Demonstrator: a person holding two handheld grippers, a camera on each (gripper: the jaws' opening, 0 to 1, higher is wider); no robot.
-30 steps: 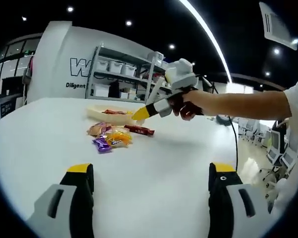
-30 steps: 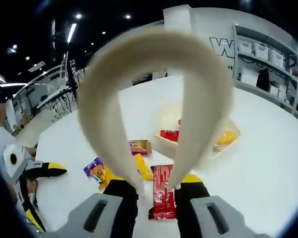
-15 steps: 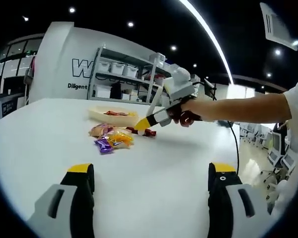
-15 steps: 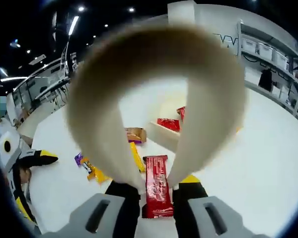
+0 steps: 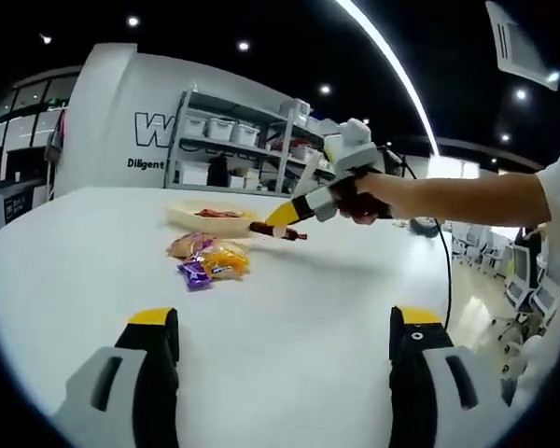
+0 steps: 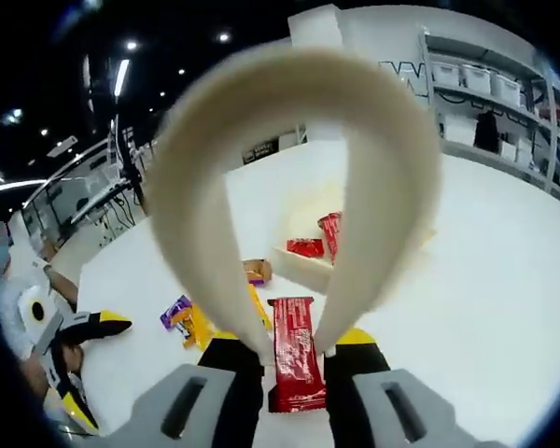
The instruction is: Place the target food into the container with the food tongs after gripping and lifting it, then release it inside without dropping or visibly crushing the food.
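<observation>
A red snack bar (image 6: 294, 350) is pinched between the tips of cream food tongs (image 6: 196, 187). My right gripper (image 6: 292, 338) is shut on the tongs' two arms. In the left gripper view the same bar (image 5: 278, 231) hangs just above the white table, close to the near edge of the shallow cream tray (image 5: 205, 219), with the right gripper (image 5: 299, 210) held by a person's hand. The tray (image 6: 299, 266) holds red packets (image 6: 322, 238). My left gripper (image 5: 285, 322) is open and holds nothing, low over the table's near side.
A small pile of wrapped snacks (image 5: 210, 261), orange, purple and brown, lies on the table in front of the tray. Metal shelving with white bins (image 5: 224, 140) stands behind the table. The left gripper (image 6: 89, 369) is at the far left of the right gripper view.
The right gripper dipped to the red bar on the table, closed the tongs on it and raised it off the surface toward the tray. The left gripper stayed put.
</observation>
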